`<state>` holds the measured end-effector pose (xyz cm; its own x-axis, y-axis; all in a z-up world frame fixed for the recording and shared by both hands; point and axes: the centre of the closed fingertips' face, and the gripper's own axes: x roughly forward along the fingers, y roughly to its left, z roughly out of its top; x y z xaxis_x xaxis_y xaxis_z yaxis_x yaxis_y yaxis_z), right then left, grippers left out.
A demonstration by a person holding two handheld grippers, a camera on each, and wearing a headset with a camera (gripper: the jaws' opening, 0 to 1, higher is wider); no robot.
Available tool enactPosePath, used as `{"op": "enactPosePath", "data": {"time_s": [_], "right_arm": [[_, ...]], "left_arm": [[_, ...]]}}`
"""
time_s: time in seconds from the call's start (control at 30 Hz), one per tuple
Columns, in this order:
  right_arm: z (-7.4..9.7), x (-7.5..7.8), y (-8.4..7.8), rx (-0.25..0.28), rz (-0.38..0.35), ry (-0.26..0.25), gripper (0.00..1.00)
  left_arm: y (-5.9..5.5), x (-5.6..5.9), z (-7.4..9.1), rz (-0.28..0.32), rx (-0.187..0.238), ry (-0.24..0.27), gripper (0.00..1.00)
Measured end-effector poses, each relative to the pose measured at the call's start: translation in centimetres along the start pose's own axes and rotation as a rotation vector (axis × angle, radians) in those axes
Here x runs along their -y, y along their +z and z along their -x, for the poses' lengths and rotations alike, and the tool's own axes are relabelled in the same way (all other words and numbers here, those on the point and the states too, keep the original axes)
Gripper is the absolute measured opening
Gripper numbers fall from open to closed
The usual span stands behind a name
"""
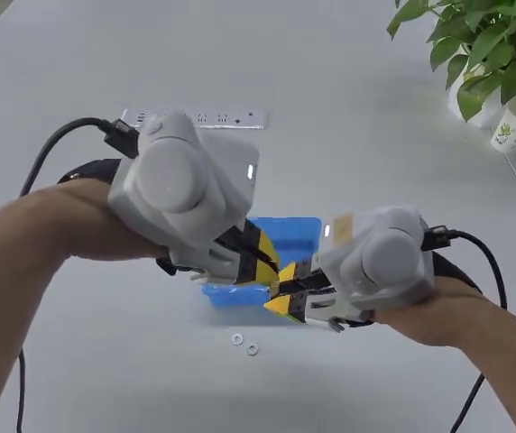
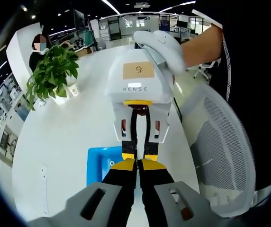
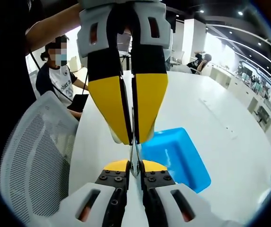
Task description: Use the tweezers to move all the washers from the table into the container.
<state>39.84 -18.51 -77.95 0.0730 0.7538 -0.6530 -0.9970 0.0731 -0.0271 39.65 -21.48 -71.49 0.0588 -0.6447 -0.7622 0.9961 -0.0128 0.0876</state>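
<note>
Two small metal washers lie on the white table, just in front of the blue container. My two grippers meet tip to tip above the container's near edge. The left gripper has its yellow jaws pressed together. The right gripper faces it, jaws closed on the thin metal tweezers. I see the tweezers edge-on, running up between the left gripper's jaws as well. The grippers hide the container's inside.
A white power strip lies on the table behind the grippers. A potted plant stands at the far right corner. A white mesh chair sits at the near table edge. A person sits beyond it.
</note>
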Motion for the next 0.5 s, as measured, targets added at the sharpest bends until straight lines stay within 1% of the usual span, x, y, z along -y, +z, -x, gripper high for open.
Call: {"op": "enactPosePath", "data": {"time_s": [0.2,0.5], "right_arm": [[0.1,1.1,0.4,0.005,0.007,-0.015,0.10],[-0.1,3.2,0.3,0.003,0.015,-0.033,0.10]], "left_arm": [[0.2,-1.0,0.2,-0.006,0.002,0.012,0.06],[0.1,-2.8,0.0,-0.013,-0.005,0.025,0.06]]}}
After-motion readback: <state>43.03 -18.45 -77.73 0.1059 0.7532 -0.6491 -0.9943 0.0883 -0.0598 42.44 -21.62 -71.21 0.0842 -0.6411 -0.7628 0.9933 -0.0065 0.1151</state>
